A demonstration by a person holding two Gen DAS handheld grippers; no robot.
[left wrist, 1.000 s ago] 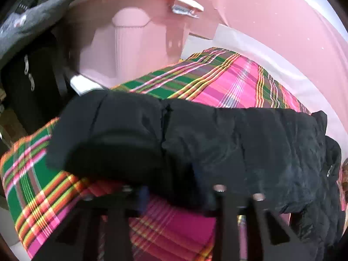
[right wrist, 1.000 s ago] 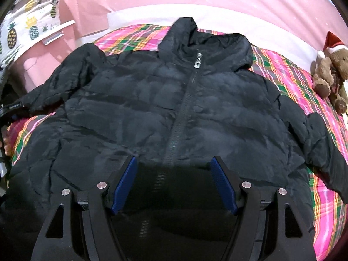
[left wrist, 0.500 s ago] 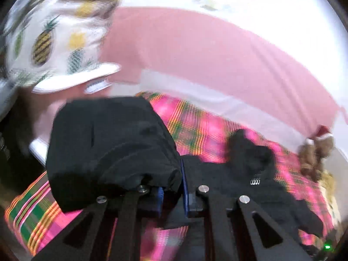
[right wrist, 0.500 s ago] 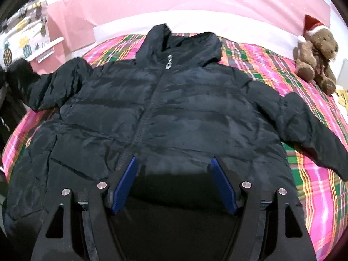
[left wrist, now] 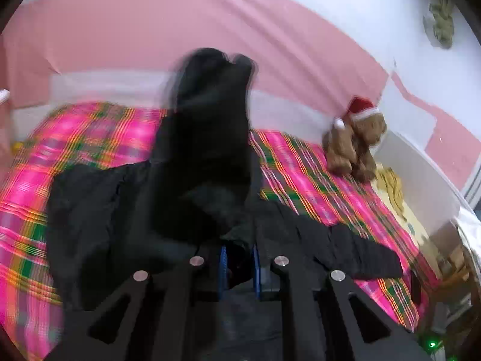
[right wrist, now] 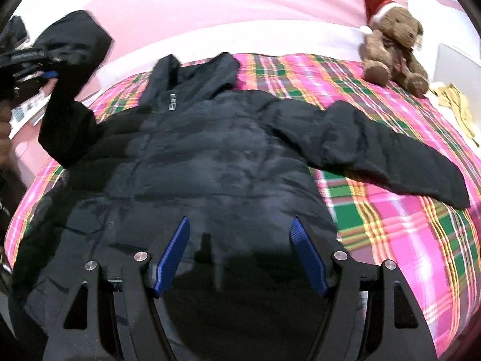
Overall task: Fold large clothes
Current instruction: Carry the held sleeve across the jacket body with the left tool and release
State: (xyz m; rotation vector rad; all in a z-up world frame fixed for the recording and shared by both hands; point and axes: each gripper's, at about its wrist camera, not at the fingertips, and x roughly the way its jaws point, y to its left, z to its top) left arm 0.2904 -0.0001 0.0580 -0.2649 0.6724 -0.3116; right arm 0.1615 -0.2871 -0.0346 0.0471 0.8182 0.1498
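— The black jacket (right wrist: 210, 162) lies front-up across the plaid blanket (right wrist: 405, 225), one sleeve (left wrist: 210, 138) raised in the left gripper (left wrist: 239, 266), jaws narrow on the cuff.

— That slick cuff could slip free. The right gripper (right wrist: 240, 252) hangs wide, empty, above the hem; the teddy bear (right wrist: 390, 42) sits beyond.

A home bedroom, bed under a bright pink plaid blanket (right wrist: 390, 210), teddy bear in a Santa hat (right wrist: 393, 42) beside the pink wall (left wrist: 150, 30)
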